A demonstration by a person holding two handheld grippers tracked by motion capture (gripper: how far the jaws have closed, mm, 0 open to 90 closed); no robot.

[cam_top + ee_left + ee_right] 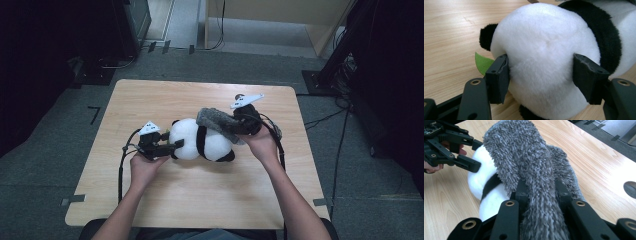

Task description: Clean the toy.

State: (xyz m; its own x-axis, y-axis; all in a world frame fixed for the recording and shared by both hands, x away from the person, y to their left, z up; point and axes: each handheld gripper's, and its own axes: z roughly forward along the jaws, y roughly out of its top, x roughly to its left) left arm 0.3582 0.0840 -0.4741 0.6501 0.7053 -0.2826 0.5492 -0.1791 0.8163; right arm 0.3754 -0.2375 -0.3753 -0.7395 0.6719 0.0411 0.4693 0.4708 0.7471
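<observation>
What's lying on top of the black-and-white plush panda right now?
A shaggy grey cloth, pinched by the right gripper, drapes over the plush panda. The left gripper squeezes its white end. The panda's surface under the cloth is hidden.

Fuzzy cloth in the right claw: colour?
Grey, shaggy pile; the fuzzy cloth shows best in the right gripper view, draped over the panda plush.

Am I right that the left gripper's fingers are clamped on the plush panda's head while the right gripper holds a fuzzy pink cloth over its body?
Nearly right, but the cloth is not pink. The right gripper view shows the right gripper shut on a fuzzy grey cloth draped over the plush panda. The rest holds: the left gripper has its fingers pressed into the panda's white head.
</observation>
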